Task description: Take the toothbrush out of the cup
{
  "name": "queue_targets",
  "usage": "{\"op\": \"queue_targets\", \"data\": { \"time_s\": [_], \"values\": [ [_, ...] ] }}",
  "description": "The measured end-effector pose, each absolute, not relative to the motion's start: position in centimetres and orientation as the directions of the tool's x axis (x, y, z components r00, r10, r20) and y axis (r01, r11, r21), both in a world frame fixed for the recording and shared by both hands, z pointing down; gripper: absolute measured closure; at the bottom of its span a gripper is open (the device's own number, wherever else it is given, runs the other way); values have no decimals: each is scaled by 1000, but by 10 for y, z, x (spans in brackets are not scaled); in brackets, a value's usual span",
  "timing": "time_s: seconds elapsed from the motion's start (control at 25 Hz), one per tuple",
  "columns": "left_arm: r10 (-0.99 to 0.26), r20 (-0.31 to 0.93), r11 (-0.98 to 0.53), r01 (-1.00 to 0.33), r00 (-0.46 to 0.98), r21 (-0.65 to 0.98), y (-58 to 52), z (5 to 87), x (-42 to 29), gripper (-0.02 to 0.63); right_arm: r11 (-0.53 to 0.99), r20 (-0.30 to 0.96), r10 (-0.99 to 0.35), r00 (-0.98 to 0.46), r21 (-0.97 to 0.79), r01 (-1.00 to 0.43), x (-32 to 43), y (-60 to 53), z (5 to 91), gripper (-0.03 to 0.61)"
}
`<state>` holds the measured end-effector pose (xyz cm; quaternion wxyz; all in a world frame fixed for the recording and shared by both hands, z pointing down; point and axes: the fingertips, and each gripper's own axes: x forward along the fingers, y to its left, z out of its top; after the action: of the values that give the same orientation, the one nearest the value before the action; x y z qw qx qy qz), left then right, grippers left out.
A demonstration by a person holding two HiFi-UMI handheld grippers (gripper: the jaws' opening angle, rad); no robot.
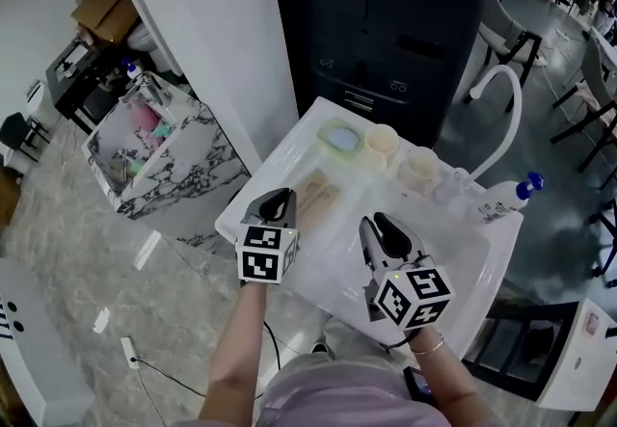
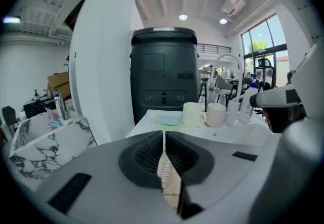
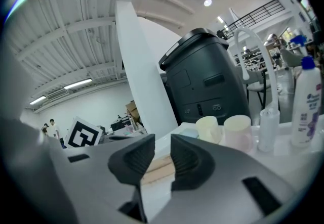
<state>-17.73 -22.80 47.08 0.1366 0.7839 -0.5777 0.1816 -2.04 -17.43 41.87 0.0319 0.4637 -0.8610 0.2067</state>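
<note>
While both tools hang over the front of the white washbasin surface, I see the left tool with its jaws pressed together and nothing gripped. The beige flat pack that shows under them lies on the surface below, I believe. The right tool stands about half open and is also empty, with the same pack visible through its gap. The toothbrush itself I cannot find: no handle rises from the cream cup or from the pinkish cup just beside it. Both cups stand at the back edge, well apart from the tools, so perhaps the toothbrush sits low inside one, or it is in the pack. The main danger, in my judgement, is to reach the cups with the left tool closed, because it would push a cup instead of taking anything. The cups stand near a clear glass and a bottle with a blue cap, so a wide approach can tip one of them. A light cup may also rise together with the brush if nothing holds it down. On the surface are also a green soap dish and a white curved faucet. Behind stand a dark grey cabinet and a white column, and on the grey floor at the left is a marble-patterned box.
</note>
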Motion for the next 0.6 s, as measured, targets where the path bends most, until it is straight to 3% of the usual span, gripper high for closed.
{"op": "queue_targets", "data": {
  "time_s": [0.4,0.6],
  "values": [
    [-912,359,-190,-980,198,56,-184,446,-217,607,547,226,-762,-607,-276,-790,-43,-170,403,514],
    [-924,342,-143,-984,171,105,-165,448,-229,614,573,217,-749,-626,-263,-776,-51,-166,399,563]
  ]
}}
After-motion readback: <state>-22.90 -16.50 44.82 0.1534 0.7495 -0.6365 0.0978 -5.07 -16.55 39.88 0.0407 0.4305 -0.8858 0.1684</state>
